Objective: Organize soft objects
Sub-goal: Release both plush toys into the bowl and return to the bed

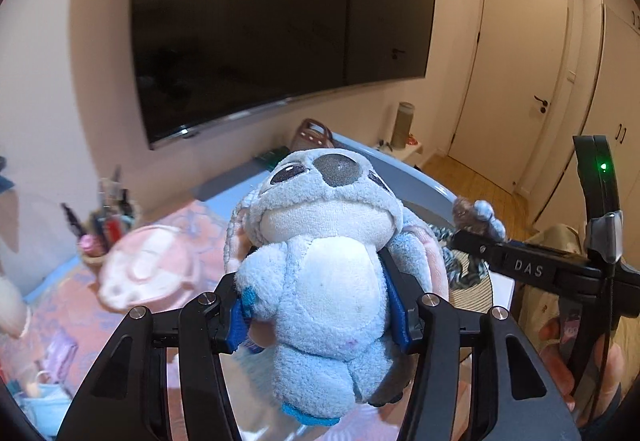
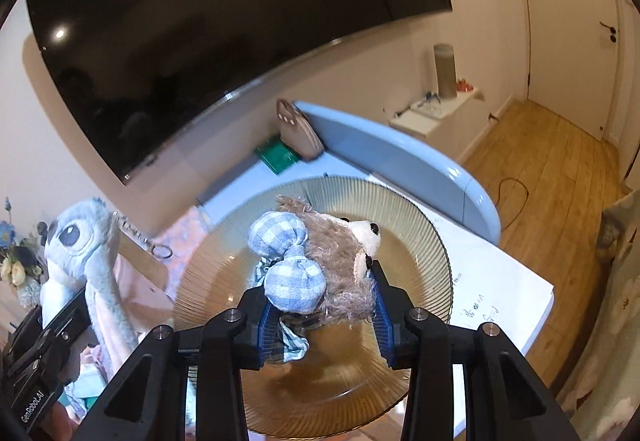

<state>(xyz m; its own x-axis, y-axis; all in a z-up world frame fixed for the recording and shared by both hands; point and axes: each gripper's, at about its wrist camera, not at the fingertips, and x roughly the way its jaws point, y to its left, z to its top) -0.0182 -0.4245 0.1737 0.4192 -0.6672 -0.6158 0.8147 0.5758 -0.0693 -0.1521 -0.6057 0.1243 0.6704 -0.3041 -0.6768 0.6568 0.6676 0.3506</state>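
A: What is the left gripper (image 1: 320, 315) carrying?

B: A pale blue plush alien doll with big dark eyes, a wide grey nose and a cream belly (image 1: 324, 261). The blue-padded fingers (image 1: 398, 311) pinch it at the waist from both sides, so it sits upright between them with its face tipped toward the camera and its feet hanging below the pads.

A: And the right gripper (image 2: 322, 317)?

B: It is clamped on a small shaggy brown plush bear with a cream muzzle and a blue-and-white checked bow (image 2: 320, 261). The bow bulges over the left pad, and the bear's head lies on its side toward the right pad.

A: What lies under that one?

B: A round amber ribbed glass plate (image 2: 416, 241), directly beneath and ahead of the right gripper's fingers. Whether the bear touches it I cannot tell. To the right of the plate lies a white sheet with handwriting (image 2: 496, 289).

A: Do the two grippers see each other?

B: Yes. From the right wrist, the doll appears off to the far left. From the left wrist, the bear shows at the tip of the other tool, off to the right.

A: And farther ahead?

B: Beyond the fingers, a light blue curved backboard (image 2: 400, 157) with a brown handbag (image 2: 298, 133) leaning against it, and above that a large dark wall-mounted screen (image 1: 280, 25).
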